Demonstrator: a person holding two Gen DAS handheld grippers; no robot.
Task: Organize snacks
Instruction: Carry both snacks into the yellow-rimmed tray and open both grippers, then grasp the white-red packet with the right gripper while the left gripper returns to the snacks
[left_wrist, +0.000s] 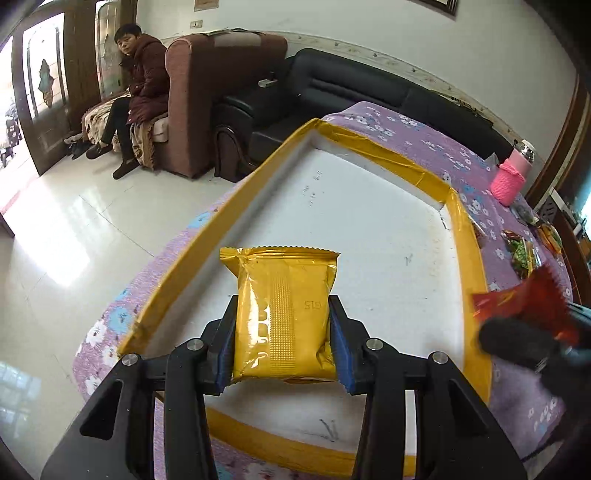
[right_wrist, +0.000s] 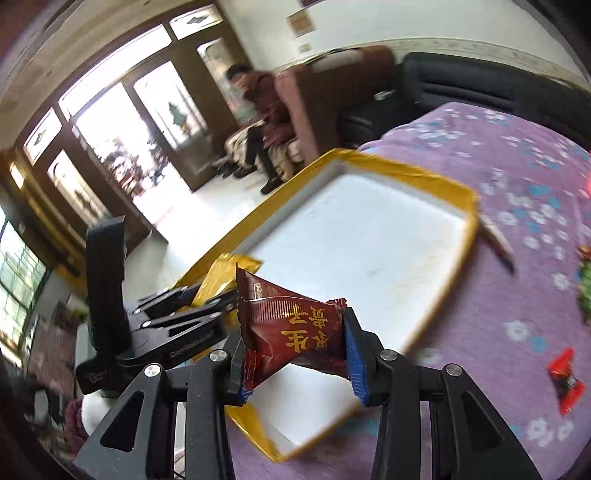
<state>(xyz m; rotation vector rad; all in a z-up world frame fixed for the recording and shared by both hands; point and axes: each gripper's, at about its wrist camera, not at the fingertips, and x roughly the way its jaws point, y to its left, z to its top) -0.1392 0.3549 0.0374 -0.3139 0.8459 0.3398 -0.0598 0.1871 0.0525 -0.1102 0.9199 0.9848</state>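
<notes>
My left gripper (left_wrist: 282, 314) is shut on a gold snack packet (left_wrist: 284, 310) and holds it over the near part of a white tray with a yellow taped rim (left_wrist: 236, 206). My right gripper (right_wrist: 291, 332) is shut on a dark red snack packet (right_wrist: 291, 332) with gold characters, above the tray's near edge (right_wrist: 436, 295). In the right wrist view the left gripper (right_wrist: 199, 299) with its gold packet (right_wrist: 221, 273) shows to the left. In the left wrist view the right gripper (left_wrist: 517, 339) and red packet (left_wrist: 517, 299) appear blurred at the right.
The tray lies on a purple flowered cloth (left_wrist: 413, 129). Loose snacks lie on the cloth at the right (left_wrist: 521, 251), (right_wrist: 565, 380). A pink container (left_wrist: 511, 177) stands far right. A pen-like stick (right_wrist: 498, 243) lies beside the tray. A seated person (left_wrist: 136, 96) and sofas are beyond.
</notes>
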